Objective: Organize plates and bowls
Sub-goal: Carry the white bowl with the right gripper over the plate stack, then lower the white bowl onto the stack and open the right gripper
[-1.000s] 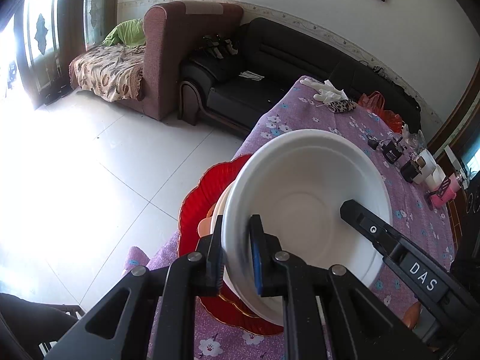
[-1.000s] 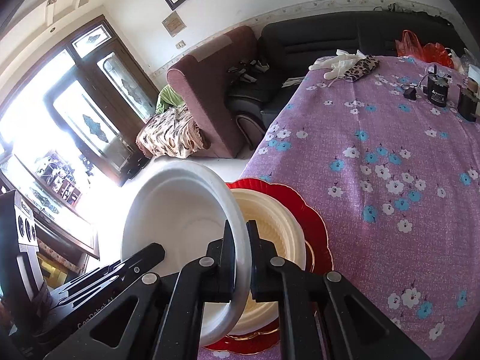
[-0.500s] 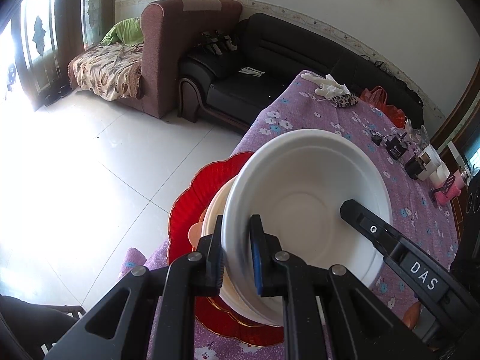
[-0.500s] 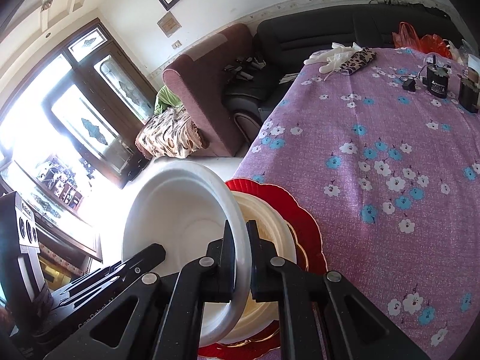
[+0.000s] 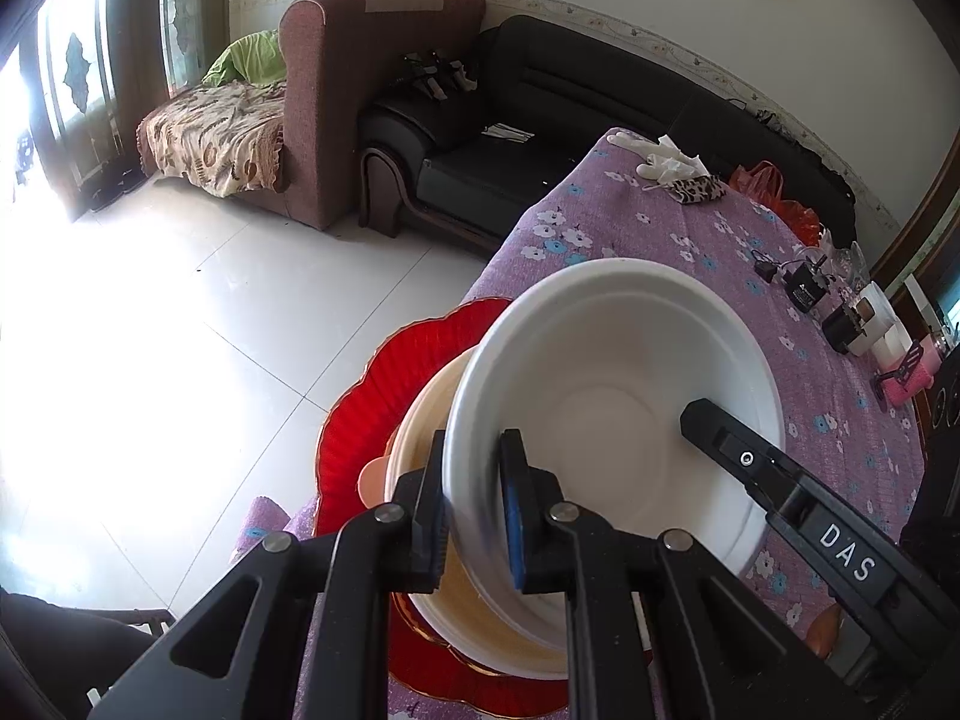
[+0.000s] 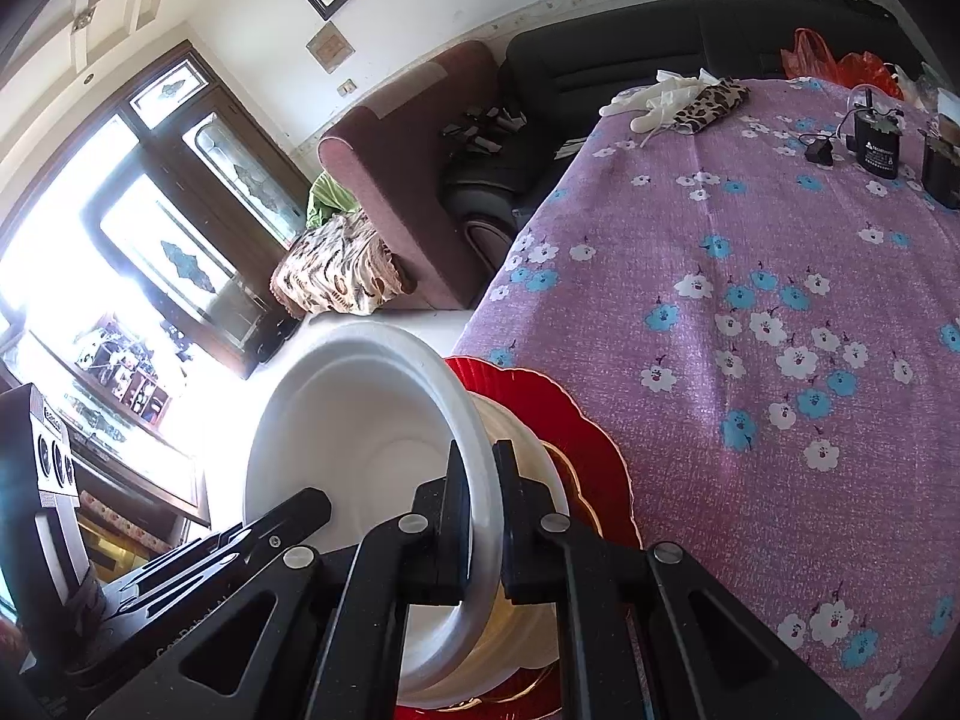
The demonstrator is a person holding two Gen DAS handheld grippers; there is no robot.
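Both grippers hold one white bowl (image 5: 612, 396) by opposite sides of its rim. My left gripper (image 5: 474, 516) is shut on the near rim, and the other gripper's finger (image 5: 744, 462) reaches in from the right. In the right wrist view my right gripper (image 6: 480, 516) is shut on the white bowl (image 6: 360, 420). The bowl hangs tilted just over a cream bowl (image 5: 420, 420) that sits on a red scalloped plate (image 5: 372, 420) at the table's corner. That cream bowl (image 6: 528, 456) and red plate (image 6: 570, 420) show beside the right gripper too.
A purple flowered tablecloth (image 6: 750, 312) covers the table. White gloves and a leopard pouch (image 6: 708, 102) lie at the far end, with black adapters (image 6: 876, 144) and small containers (image 5: 864, 324) along the far side. A brown armchair (image 5: 372, 90), black sofa and tiled floor lie beyond the table edge.
The white bowl has come lower and closer over the cream bowl and red plate, still held by both grippers. More of the red plate now shows to its left.
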